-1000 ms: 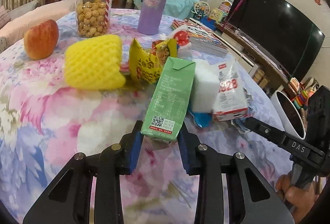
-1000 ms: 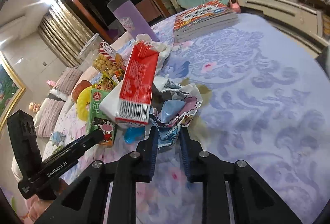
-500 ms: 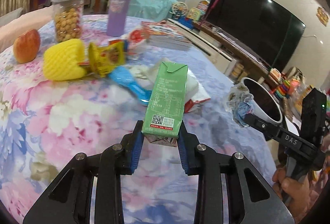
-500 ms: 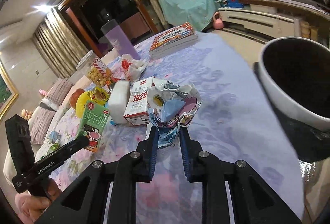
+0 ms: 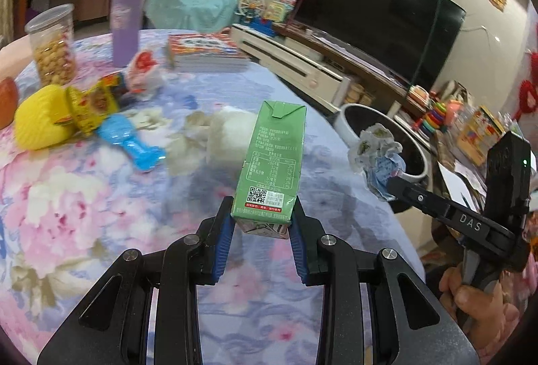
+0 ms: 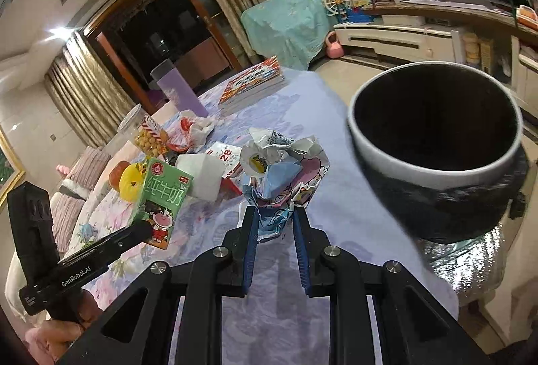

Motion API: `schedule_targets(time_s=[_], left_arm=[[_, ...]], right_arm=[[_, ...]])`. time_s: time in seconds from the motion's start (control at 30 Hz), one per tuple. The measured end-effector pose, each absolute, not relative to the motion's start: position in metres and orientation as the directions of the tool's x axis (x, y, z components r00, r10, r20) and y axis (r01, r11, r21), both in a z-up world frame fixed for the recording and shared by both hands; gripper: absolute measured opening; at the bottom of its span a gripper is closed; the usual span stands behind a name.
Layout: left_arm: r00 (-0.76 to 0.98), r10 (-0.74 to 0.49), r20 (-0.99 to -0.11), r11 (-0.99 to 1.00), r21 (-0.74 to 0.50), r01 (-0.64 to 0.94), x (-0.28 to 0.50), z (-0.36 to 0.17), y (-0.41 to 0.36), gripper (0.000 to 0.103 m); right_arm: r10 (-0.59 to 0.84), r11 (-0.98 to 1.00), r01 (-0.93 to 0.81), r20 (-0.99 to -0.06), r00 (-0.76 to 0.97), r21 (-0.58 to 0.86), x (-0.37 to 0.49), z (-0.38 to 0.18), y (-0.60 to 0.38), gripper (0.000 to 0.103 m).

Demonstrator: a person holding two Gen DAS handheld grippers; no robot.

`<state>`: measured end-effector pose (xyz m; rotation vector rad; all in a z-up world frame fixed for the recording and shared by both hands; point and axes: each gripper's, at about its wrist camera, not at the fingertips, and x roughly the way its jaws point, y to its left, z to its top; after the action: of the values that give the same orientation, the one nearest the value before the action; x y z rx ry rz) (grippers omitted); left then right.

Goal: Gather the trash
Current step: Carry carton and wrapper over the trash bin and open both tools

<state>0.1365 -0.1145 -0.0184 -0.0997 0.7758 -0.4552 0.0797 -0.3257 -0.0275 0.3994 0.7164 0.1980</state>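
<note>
My left gripper (image 5: 262,224) is shut on a green milk carton (image 5: 272,163), held upright above the flowered tablecloth (image 5: 67,197). In the right wrist view the same carton (image 6: 163,197) shows at the left with that gripper (image 6: 148,230). My right gripper (image 6: 274,217) is shut on a crumpled wrapper (image 6: 285,170), which hangs in the air just left of the white-rimmed bin (image 6: 433,176). From the left wrist view the wrapper (image 5: 376,153) is at the bin's near rim (image 5: 349,126), beyond the table edge.
On the table lie a white tissue pack (image 5: 228,136), a blue wrapper (image 5: 131,143), a yellow snack bag (image 5: 94,103), a yellow foam net (image 5: 40,123), an apple (image 5: 8,96), a snack jar (image 5: 53,45), a purple tumbler (image 5: 126,25) and books (image 5: 205,52). A TV (image 5: 380,18) stands behind.
Both grippers have swung right, away from the trash pile toward the bin, carrying the carton and the wrapper. The bin has grown large in the right wrist view.
</note>
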Motion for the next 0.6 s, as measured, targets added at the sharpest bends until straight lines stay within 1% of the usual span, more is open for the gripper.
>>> schedule_targets(time_s=[0.23,0.6], left_arm=[[0.589,-0.471,-0.656,0.872,-0.247,0.423,0.135,-0.017,-0.151,0.029],[0.553,-0.497,-0.668,0.844,-0.225,0.487,0.139,-0.018,-0.197,0.029]], right_arm=[[0.275,0.908,-0.005,-0.587,0.761,0.42,0.07,-0.024,-0.35,0.021],[0.218,0.907,0.052,-0.572,0.791,0.418,0.057,-0.018,-0.384,0.021]])
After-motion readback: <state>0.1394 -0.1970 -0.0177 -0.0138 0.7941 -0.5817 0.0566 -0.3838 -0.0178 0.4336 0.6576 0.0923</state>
